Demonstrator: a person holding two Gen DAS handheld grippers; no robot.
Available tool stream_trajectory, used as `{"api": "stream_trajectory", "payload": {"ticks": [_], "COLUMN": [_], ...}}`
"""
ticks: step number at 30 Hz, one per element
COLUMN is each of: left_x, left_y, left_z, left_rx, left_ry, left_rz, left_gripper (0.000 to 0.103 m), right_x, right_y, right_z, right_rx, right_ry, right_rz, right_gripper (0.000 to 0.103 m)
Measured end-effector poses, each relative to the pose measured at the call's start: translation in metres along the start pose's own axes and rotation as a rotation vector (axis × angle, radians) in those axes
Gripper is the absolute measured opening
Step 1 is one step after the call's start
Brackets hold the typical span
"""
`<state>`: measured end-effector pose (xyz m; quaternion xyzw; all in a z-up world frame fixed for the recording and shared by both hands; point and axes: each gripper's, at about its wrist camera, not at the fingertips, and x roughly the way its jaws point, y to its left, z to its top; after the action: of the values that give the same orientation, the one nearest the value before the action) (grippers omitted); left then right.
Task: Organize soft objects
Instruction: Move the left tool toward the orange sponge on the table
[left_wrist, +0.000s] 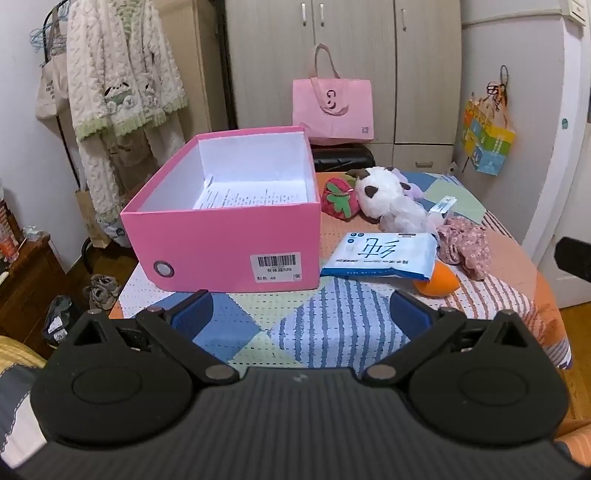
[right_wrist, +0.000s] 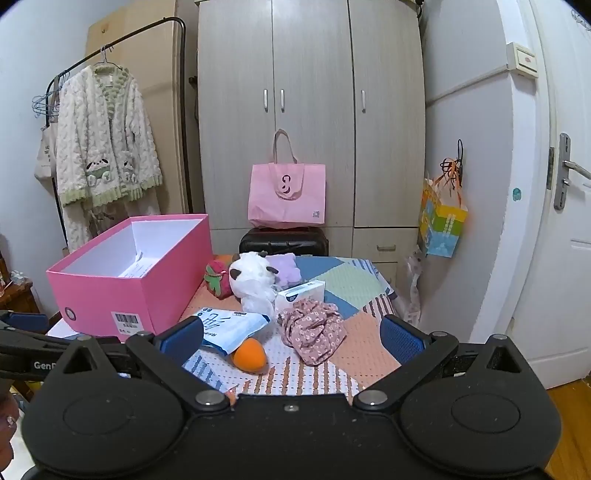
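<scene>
Both claws hover over the near edge of the surface (left_wrist: 332, 325), spread wide and holding nothing: the left claw (left_wrist: 301, 312) faces the pink box (left_wrist: 221, 236), the right claw (right_wrist: 291, 338) faces the pile of soft things.

The box stands open at the left side of the surface, with only a printed sheet of paper (left_wrist: 255, 195) on its floor. To its right lie the tissue pack (left_wrist: 380, 254), overlapping an orange sponge (left_wrist: 439, 282), and just beside them a crumpled floral cloth (right_wrist: 312, 328). Toward the far edge, the strawberry plush (left_wrist: 338, 199) touches the white plush (left_wrist: 384, 192), with a purple plush (right_wrist: 282, 267) behind it and a small white carton (right_wrist: 301, 293) against it.

The things crowd one another, so a wide grab would likely catch two at once or drag a neighbour along. The sponge looks able to roll off the near edge if the pack is lifted carelessly. The cloth could slip from a shallow pinch.
</scene>
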<state>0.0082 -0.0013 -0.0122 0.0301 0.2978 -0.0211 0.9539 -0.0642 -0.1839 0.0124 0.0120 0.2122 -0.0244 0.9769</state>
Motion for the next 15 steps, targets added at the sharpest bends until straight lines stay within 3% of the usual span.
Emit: {"api": "stream_trajectory", "payload": {"ticks": [8,15], "left_x": [0.0080,0.0076], "left_y": [0.0025,0.0054], "left_z": [-0.0004,-0.0016], "left_rx": [-0.016,-0.044], "left_ry": [0.028,0.000], "left_rz": [0.002,0.004], "left_gripper": [0.103,0.103], "right_x": [-0.0004,-0.0020], "right_y": [0.0025,0.0029], "right_z": [-0.0014,-0.0044], "right_rx": [-0.009,-0.008], "right_ry": [-0.002,0.001], "right_rz": [0.004,0.002], "right_gripper": [0.103,0.103]}}
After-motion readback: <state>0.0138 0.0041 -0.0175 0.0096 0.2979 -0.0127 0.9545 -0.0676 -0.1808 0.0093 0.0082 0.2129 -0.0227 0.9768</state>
